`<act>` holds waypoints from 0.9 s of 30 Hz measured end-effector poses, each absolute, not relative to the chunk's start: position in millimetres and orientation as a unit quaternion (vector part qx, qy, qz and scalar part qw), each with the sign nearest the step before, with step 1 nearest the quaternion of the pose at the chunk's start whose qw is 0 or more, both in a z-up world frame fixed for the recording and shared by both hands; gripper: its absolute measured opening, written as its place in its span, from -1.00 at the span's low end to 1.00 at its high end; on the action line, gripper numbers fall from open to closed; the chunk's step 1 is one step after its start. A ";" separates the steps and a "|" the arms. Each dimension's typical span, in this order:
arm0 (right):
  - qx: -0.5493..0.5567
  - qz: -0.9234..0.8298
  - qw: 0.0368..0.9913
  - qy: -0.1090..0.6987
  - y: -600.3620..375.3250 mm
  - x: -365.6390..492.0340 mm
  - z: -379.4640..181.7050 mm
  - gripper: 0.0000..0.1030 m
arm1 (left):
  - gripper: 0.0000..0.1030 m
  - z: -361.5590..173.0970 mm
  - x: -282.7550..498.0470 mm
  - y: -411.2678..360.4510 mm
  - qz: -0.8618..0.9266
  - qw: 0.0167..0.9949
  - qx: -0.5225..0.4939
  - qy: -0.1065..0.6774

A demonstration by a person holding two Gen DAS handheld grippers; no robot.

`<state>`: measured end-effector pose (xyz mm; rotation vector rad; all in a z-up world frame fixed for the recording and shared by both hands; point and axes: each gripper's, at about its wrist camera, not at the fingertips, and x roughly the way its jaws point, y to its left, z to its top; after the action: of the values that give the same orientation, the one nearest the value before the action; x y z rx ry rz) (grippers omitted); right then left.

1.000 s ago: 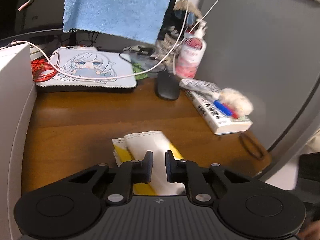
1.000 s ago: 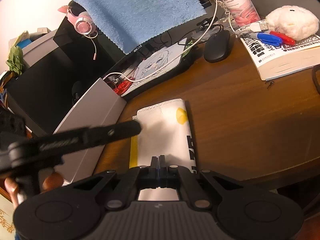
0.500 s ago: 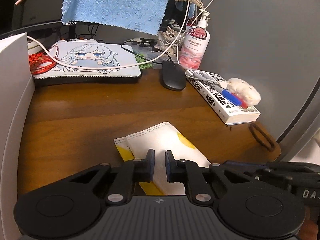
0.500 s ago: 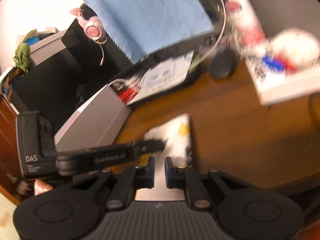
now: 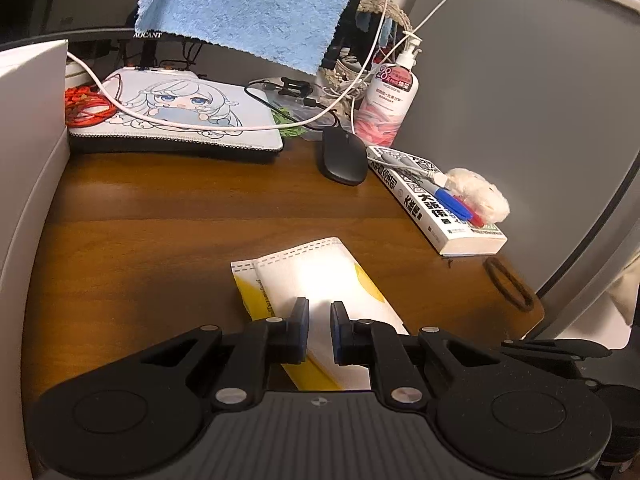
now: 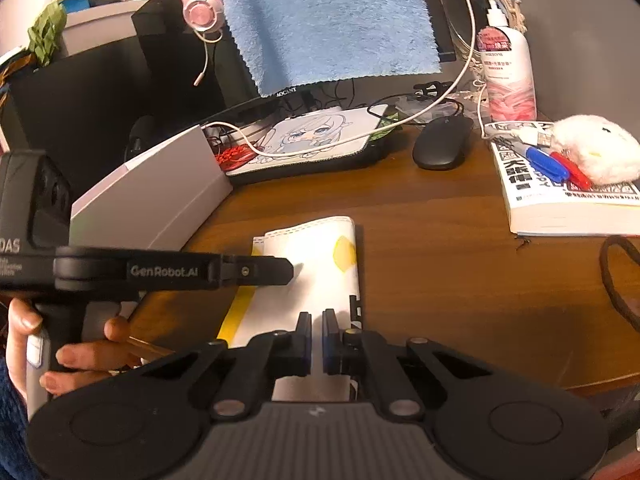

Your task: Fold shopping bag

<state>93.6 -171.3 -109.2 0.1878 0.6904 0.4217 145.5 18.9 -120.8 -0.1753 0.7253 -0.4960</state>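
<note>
The shopping bag (image 5: 320, 276) lies folded into a flat white and yellow rectangle on the wooden desk (image 5: 160, 232). My left gripper (image 5: 319, 312) hovers over its near half, the jaws a small gap apart with nothing between them. In the right wrist view the bag (image 6: 320, 248) lies straight ahead, and the left gripper (image 6: 294, 270) reaches in from the left, its tip over the bag's middle. My right gripper (image 6: 317, 320) sits above the bag's near end, open by a narrow slit and holding nothing. A hand (image 6: 80, 344) holds the left gripper's handle.
A white box (image 6: 160, 192) borders the desk on the left. At the back lie an illustrated mouse pad (image 5: 180, 116), a black mouse (image 5: 344, 156) and a pump bottle (image 5: 388, 104). A book (image 5: 436, 208) with pens and a plush lies right, beside a hair tie (image 5: 508, 284).
My right gripper, shut a second ago, now shows a narrow gap between its fingers. The left gripper's tip has moved from the bag's far left part toward its middle.
</note>
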 end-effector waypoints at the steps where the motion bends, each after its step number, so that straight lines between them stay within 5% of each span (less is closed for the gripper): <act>1: 0.095 0.204 0.915 0.335 -171.6 92.5 -109.8 -0.96 | -0.76 -120.6 143.7 17.8 -0.238 0.902 -0.081 0.350; 10: 0.190 0.259 0.877 0.358 -187.3 83.4 -117.9 -0.96 | -0.76 -118.6 127.6 10.1 -0.241 0.907 -0.034 0.344; 16: 0.343 0.276 0.821 0.364 -233.3 71.5 -136.4 -0.62 | -0.76 -119.9 117.4 13.3 -0.250 0.907 -0.022 0.338; 18: 0.364 0.268 0.814 0.365 -243.8 68.5 -144.5 -0.24 | -0.76 -120.1 115.7 14.9 -0.252 0.906 -0.025 0.340; 27: 0.491 0.317 0.710 0.393 -237.8 89.5 -203.7 -0.26 | -0.75 -122.4 106.4 30.7 -0.272 0.888 -0.085 0.360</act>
<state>89.5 -237.8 -203.7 1.0887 0.8723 0.7037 106.4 30.7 -122.4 -0.1761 0.7479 -0.5647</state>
